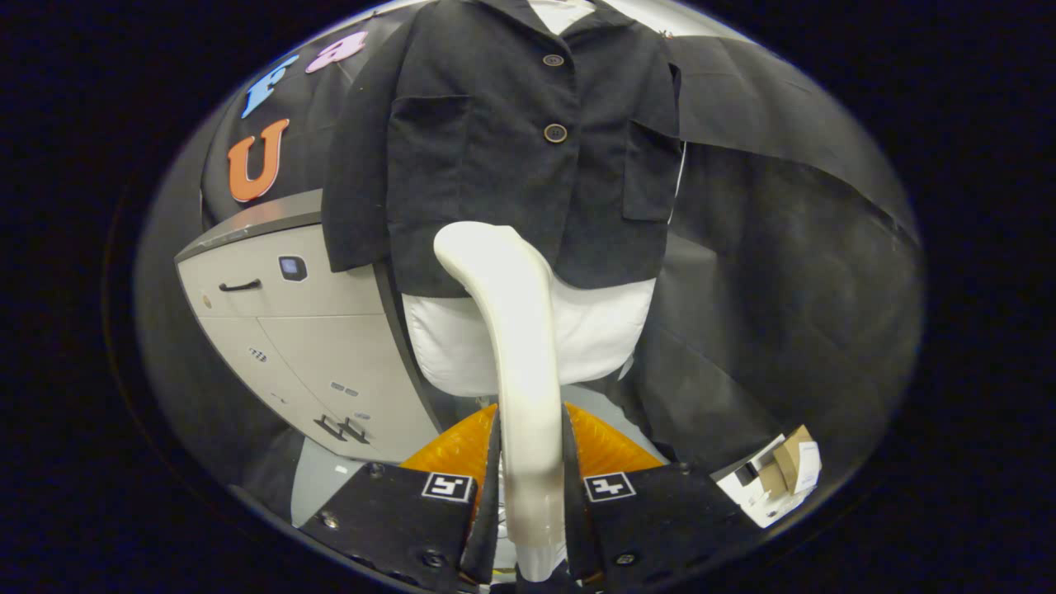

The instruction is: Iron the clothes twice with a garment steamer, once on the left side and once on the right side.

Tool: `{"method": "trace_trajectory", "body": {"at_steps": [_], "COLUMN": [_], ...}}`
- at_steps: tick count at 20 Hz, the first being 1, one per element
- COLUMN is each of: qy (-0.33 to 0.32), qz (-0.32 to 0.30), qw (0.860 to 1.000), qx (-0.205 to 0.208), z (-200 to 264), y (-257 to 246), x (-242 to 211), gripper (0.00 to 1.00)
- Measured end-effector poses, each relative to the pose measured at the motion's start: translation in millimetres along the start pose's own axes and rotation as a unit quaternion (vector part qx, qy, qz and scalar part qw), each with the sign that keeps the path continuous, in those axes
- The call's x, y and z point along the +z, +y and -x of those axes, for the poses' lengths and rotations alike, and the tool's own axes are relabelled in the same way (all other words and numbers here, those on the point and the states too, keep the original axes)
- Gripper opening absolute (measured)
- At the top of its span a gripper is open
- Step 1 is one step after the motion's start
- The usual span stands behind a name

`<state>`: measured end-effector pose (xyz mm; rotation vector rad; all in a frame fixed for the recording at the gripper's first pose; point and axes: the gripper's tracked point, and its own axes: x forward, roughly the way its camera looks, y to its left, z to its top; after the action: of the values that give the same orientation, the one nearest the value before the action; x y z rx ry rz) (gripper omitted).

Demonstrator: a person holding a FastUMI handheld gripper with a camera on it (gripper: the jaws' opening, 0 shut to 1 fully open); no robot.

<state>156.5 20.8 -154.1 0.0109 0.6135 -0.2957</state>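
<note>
A dark jacket (528,140) hangs upright beyond the gripper, buttoned down the front over a white garment (594,330) whose hem shows below it; soft cloth like this will likely sway and give under any push, so a light, steady pass should suit it better than pressure. To its left stands a grey cabinet (313,330) with a dark handle and drawers, apart from the clothes. The garment steamer (516,330), a smooth cream-white curved body, rises from between the fingers up to the jacket's lower hem, its head near or touching the cloth at the middle; which, I cannot tell. It looks rigid, fairly light and glossy, so probably slippery, and the narrow handle end is the sensible place to hold. The gripper (532,487) is closed on that handle, both fingers pressing its sides. Off to the right lie small cardboard boxes (784,478).
</note>
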Motion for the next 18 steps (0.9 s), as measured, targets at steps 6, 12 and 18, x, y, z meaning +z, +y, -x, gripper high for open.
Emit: {"method": "trace_trajectory", "body": {"at_steps": [6,12,18], "qy": [-0.059,-0.184,-0.322], "qz": [-0.061,-0.097,-0.106], "qw": [0.996,0.977,0.94], "qx": [0.027,0.039,0.041], "z": [37.8,81.6,112.6], "y": [-50.1,-126.2,-173.1], "x": [74.4,209.4,347.7], "gripper": [0.36,0.36,0.36]}}
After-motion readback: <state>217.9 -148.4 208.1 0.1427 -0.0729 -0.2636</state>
